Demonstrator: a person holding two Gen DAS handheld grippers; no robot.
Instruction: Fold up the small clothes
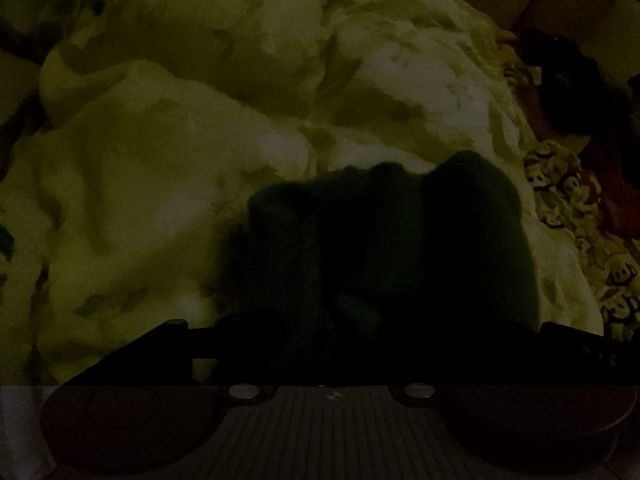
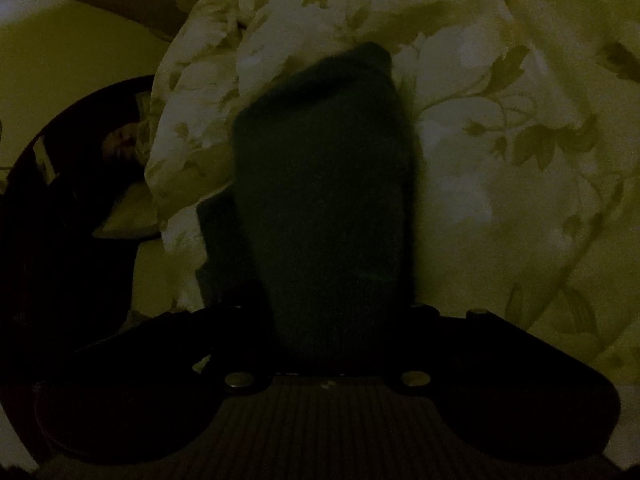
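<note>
The light is very dim. A dark small garment [image 1: 380, 232] bunches up right in front of my left gripper [image 1: 360, 304] and covers both of its fingers; the cloth seems pinched there and lifted off the pale floral duvet [image 1: 160, 200]. In the right wrist view the same dark kind of garment [image 2: 328, 180] stretches away from my right gripper [image 2: 340, 308], broad and tall, its far end blurred. It hides the right fingers, so whether the pads press on it cannot be told. The duvet [image 2: 500, 200] lies behind it.
The crumpled duvet fills most of both views. At the right of the left wrist view lie a cloth printed with cartoon faces [image 1: 568, 200], a red cloth [image 1: 616, 200] and a dark shape [image 1: 568, 88]. A large dark round object [image 2: 60, 240] stands at the left beside the bed.
</note>
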